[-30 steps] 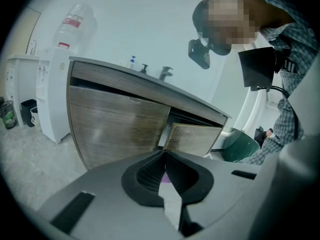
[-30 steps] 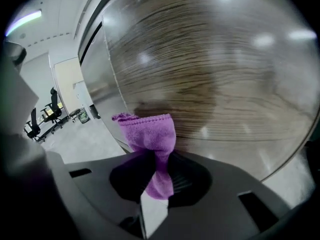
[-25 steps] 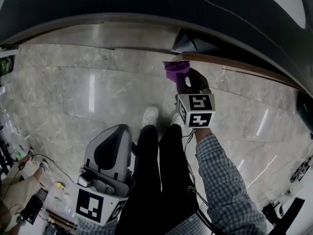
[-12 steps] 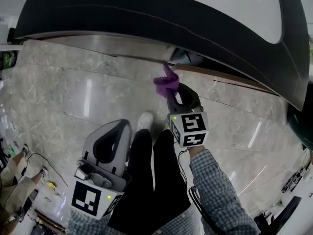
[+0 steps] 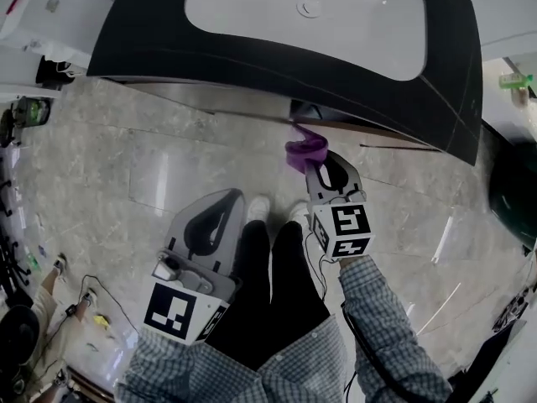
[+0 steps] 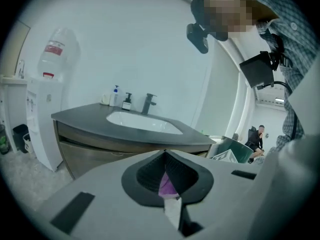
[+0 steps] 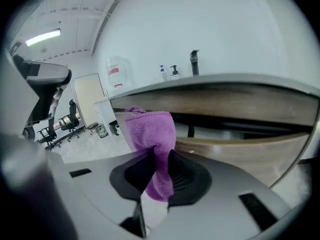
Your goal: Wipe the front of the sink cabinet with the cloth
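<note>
Nearest the head camera are the person's dark trousers [image 5: 268, 292] and a checked sleeve [image 5: 386, 326], with a pale shoe [image 5: 256, 208] on the marbled floor [image 5: 126, 166]. The left tongs [image 5: 220, 201] are held low beside the left leg, well short of the cabinet. In the left gripper view the left tongs [image 6: 165, 156] have their tips drawn together. A small purple patch shows in the slit below them; whether it lies in the tongs or beyond them cannot be told. The right tongs [image 5: 315, 164] reach further forward, and in the right gripper view the right tongs [image 7: 159, 156] are closed on the purple cloth [image 7: 150, 129]. One fold is pinched between the jaws, the bulk bunched above the tips and a short tail hanging below. In the head view the cloth [image 5: 304, 149] sits just under the worktop's overhang, close up to the wood-toned cabinet front [image 7: 240, 104]; contact cannot be confirmed. The cabinet front [image 6: 85, 154] carries a dark worktop [image 5: 151, 32] with a white basin [image 5: 310, 15] set into it. At the back of the worktop [image 6: 85, 116] stand a dark tap [image 6: 148, 104] and two pump bottles [image 6: 116, 96], side by side. Beyond the cabinet's end stands a white water dispenser [image 6: 42, 129] with an inverted bottle on top.
</note>
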A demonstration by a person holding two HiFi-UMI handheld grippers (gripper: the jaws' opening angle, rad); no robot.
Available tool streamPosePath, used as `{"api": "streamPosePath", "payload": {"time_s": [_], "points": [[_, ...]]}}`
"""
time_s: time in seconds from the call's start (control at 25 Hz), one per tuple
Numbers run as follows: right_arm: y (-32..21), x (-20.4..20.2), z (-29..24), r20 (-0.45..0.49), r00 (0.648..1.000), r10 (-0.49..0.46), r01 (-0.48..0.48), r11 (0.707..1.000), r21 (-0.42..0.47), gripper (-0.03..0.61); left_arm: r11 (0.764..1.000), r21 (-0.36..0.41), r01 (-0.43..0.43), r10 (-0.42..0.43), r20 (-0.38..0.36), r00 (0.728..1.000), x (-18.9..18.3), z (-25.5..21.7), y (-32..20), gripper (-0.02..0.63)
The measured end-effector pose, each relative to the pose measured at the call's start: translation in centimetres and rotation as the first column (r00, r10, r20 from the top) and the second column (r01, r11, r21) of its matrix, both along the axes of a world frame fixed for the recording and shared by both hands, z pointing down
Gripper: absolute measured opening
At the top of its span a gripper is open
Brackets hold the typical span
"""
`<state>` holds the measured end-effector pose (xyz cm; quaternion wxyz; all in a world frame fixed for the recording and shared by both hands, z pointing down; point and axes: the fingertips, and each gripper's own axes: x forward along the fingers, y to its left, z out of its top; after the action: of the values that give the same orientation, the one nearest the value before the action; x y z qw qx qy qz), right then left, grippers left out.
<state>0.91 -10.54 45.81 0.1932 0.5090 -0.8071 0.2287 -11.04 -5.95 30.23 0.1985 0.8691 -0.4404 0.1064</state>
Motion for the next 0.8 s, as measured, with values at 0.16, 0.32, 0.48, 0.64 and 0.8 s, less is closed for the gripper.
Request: {"api": "streamPosePath", "payload": {"time_s": [0.16, 0.32, 0.48, 0.64, 0.8], "points": [[1.0, 2.0, -5.1, 0.018, 0.996, 0.088, -0.088, 0.996, 0.020, 0.075, 1.000, 0.014, -0.025, 0.025, 0.002, 1.000, 0.2, -2.7, 0.6, 0.011], [2.6, 3.4, -8.9, 0.044, 0.984, 0.174, -0.174, 0.985, 0.012, 0.074, 0.998, 0.032, -0.057, 0.056, 0.019, 0.998, 0.7, -4.9, 0.3, 0.011], [3.7, 4.9, -12.7, 0.050, 0.972, 0.231, -0.233, 0.972, 0.031, 0.075, 0.995, 0.049, -0.086, 0.086, 0.019, 0.996, 1.5, -6.9, 0.0, 0.011], [4.5, 5.8, -16.3, 0.048, 0.961, 0.272, -0.274, 0.959, 0.065, 0.075, 0.991, 0.072, -0.115, 0.114, 0.019, 0.993, 1.4, -8.9, 0.0, 0.011], [5.6, 6.2, -19.4, 0.060, 0.950, 0.307, -0.311, 0.947, 0.084, 0.074, 0.988, 0.094, -0.125, 0.124, 0.008, 0.992, 0.8, -10.7, 0.0, 0.011]]}}
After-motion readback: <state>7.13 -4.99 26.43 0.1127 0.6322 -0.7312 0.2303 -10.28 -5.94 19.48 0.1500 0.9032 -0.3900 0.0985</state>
